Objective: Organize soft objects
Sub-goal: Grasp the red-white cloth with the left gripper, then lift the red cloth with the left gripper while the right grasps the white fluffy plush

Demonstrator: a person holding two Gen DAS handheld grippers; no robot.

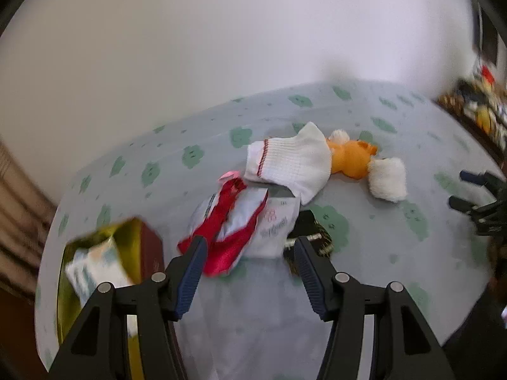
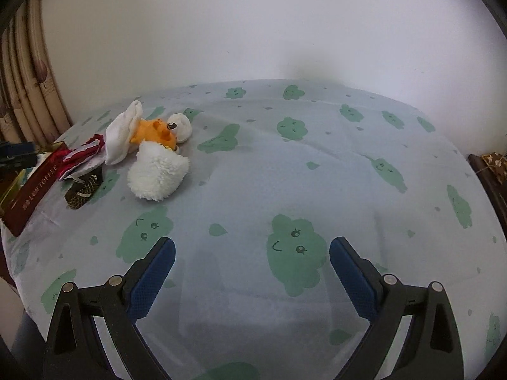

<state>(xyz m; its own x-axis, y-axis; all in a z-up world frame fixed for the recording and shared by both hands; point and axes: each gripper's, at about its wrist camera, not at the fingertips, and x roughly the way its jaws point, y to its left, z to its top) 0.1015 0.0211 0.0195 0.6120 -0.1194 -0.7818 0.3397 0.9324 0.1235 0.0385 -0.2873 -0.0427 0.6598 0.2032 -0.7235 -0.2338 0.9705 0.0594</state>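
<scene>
Little of the sorting looks done. The soft things are lying in a loose heap toward one side of the bed (image 2: 317, 164), on its pale sheet with green cloud faces. A white sock (image 1: 290, 164) is draped over one end of an orange plush toy (image 1: 350, 158), whose fluffy white end (image 1: 388, 179) is sticking out on the other side. Touching the sock's lower edge, a red ribbon (image 1: 221, 221) is sprawling across a white printed pouch (image 1: 272, 224), and a small dark patterned item (image 1: 312, 234) is poking out from under that pouch; what it is cannot be told.

Beside the heap, a dark red toffee box (image 2: 35, 186) is sitting open with a gold lining and a pale packet inside, as the left wrist view shows. Whether it is meant to receive the soft things is only a guess. Judging from this, every soft thing is waiting to be gathered or laid out.

The left gripper (image 1: 248, 247) is angling down at the heap, its fingers standing apart with nothing between them, the tips close in front of the ribbon and pouch. That view is blurred.

The right gripper (image 2: 252, 247) is tilting down over bare sheet, well apart from the heap, which lies far to its left. Its fingers are spread wide and gripping nothing.
</scene>
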